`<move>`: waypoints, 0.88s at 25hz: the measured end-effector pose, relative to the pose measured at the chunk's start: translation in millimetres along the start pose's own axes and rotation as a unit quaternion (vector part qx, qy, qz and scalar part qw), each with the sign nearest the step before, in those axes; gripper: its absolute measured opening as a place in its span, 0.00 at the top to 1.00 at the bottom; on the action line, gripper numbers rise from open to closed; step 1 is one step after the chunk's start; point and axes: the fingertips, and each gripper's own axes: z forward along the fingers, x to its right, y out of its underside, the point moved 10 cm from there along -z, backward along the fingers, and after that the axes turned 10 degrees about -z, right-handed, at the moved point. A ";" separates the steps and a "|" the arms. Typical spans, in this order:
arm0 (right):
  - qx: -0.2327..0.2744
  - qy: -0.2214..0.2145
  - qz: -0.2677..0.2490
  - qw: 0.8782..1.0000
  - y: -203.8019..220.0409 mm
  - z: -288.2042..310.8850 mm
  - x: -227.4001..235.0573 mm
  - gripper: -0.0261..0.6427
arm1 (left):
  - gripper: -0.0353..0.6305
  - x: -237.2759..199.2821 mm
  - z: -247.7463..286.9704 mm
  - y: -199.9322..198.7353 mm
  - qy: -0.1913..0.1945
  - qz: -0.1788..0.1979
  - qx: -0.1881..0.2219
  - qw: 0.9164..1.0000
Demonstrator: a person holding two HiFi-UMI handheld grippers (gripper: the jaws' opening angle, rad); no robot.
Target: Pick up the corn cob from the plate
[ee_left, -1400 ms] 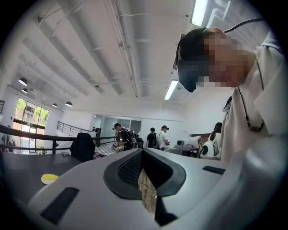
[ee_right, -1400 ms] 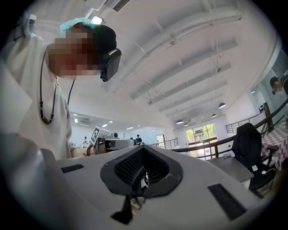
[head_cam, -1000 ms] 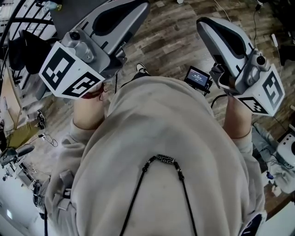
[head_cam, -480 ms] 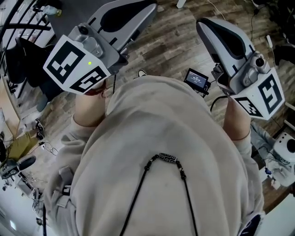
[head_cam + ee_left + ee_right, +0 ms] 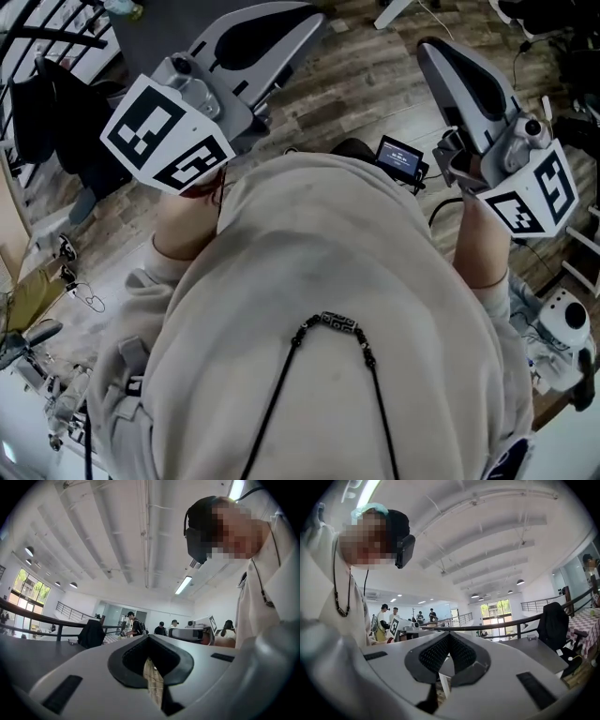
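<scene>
Hovering over wood floor (image 5: 375, 89) | L claw (image 5: 149, 637) closed, empty | R claw (image 5: 449, 634) closed, empty | beige top (image 5: 328, 281) fills head view

Sweatshirt (image 5: 328, 281) hides floor (image 5: 375, 94) below; distant people (image 5: 135, 625) tiny.

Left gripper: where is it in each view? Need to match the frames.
Head view: the left gripper is at upper left, its marker cube nearest the person and its jaws toward the top edge.
Left gripper view: the gripper itself fills the bottom, jaws shut on nothing.
Right gripper view: small, left of centre, marker cube beside the person's torso.
Shared landmark: the person's beige sweatshirt, in all three.
</scene>
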 end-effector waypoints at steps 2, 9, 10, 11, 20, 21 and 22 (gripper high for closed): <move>0.010 -0.017 -0.005 1.000 -2.7 -3.2 -5.9 0.94 | 0.94 11.5 -10.6 0.9 -0.006 0.009 -0.001 1.000; 0.053 -0.077 -0.002 0.996 43.2 -40.8 -2.9 0.94 | 0.94 63.1 -20.9 59.0 -0.065 0.036 0.012 0.997; 0.056 -0.082 -0.004 0.995 49.3 -40.6 -3.4 0.94 | 0.94 63.6 -23.1 67.9 -0.070 0.038 0.015 0.997; 0.054 -0.079 -0.012 0.995 51.2 -40.5 -6.3 0.94 | 0.94 60.8 -24.8 74.7 -0.067 0.034 0.021 0.997; 0.019 -0.045 -0.049 0.998 40.2 -22.3 -24.7 0.94 | 0.94 35.9 -34.8 73.3 -0.012 0.022 0.054 0.998; 0.024 -0.049 -0.048 0.997 41.4 -26.7 -23.2 0.94 | 0.94 42.0 -33.6 74.9 -0.014 0.025 0.054 0.998; 0.032 -0.054 -0.047 0.997 41.4 -31.0 -22.2 0.94 | 0.94 49.1 -33.1 75.3 -0.018 0.031 0.052 0.998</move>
